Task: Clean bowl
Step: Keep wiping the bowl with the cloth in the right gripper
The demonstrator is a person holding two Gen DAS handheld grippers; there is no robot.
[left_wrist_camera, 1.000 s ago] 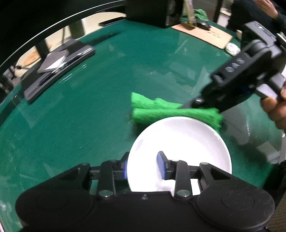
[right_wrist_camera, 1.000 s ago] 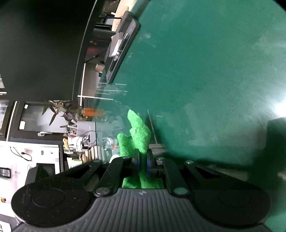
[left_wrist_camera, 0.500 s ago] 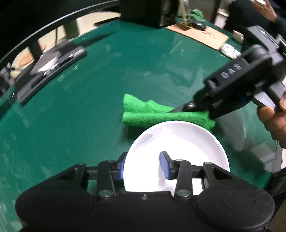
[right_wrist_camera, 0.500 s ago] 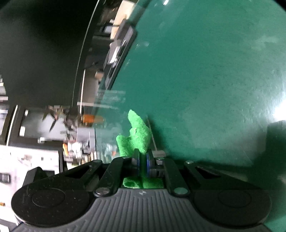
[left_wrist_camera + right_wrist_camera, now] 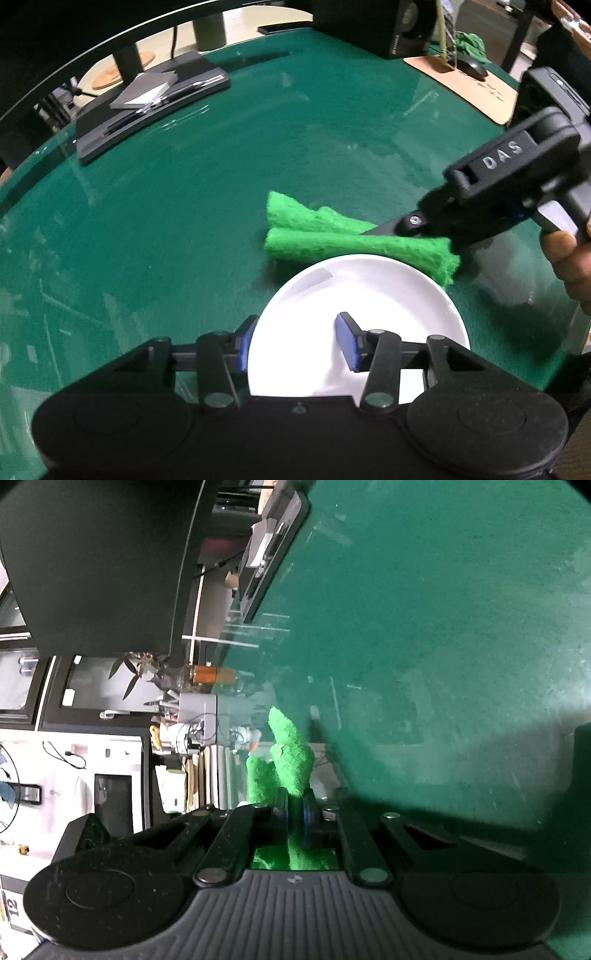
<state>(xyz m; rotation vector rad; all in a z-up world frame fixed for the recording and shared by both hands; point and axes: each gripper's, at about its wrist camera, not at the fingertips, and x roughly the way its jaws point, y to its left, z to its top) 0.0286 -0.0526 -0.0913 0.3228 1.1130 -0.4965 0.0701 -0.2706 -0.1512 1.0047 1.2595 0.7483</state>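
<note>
Widening since earlier, left hand-held gripper [image 5: 297,343] straddles bowl [image 5: 369,295] rim; right hand-held gripper [image 5: 294,814] pinches cloth [image 5: 332,240].

Office: monitor stand [image 5: 147,107], mouse [image 5: 471,68], speaker [image 5: 399,29].

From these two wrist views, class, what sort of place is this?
Probably an office or lab, not a kitchen: a glass-topped green table carrying a black computer mouse on a brown mat, a black speaker, and cabled equipment behind.
</note>
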